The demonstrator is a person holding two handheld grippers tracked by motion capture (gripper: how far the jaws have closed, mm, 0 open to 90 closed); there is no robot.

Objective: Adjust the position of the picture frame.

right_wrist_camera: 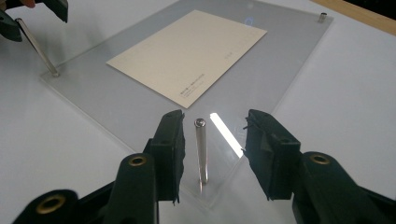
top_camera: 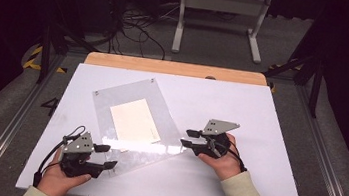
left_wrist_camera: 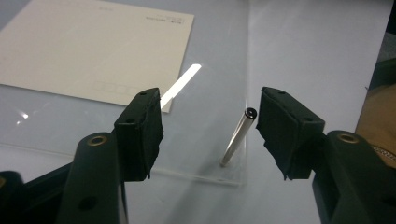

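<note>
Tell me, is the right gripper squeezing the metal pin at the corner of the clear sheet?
No, the metal pin stands upright between the right gripper jaws with a gap on both sides.

A glossy clear acrylic sheet [top_camera: 131, 123] carries a matt cream paper card [top_camera: 135, 120] and polished metal posts [right_wrist_camera: 201, 149] on a smooth white desk [top_camera: 261, 113].

A clear panel [top_camera: 131, 123] lies turned at an angle on the left half of the table [top_camera: 260, 118], and a card [top_camera: 135, 120] lies on its middle. One metal post [right_wrist_camera: 201, 149] stands upright on the panel's near right corner, between the jaws of the right gripper [top_camera: 189, 137] (touching neither pad). Another post [left_wrist_camera: 238, 136] stands on the near left corner, between the jaws of the left gripper [top_camera: 106, 156], just beside one pad.
</note>
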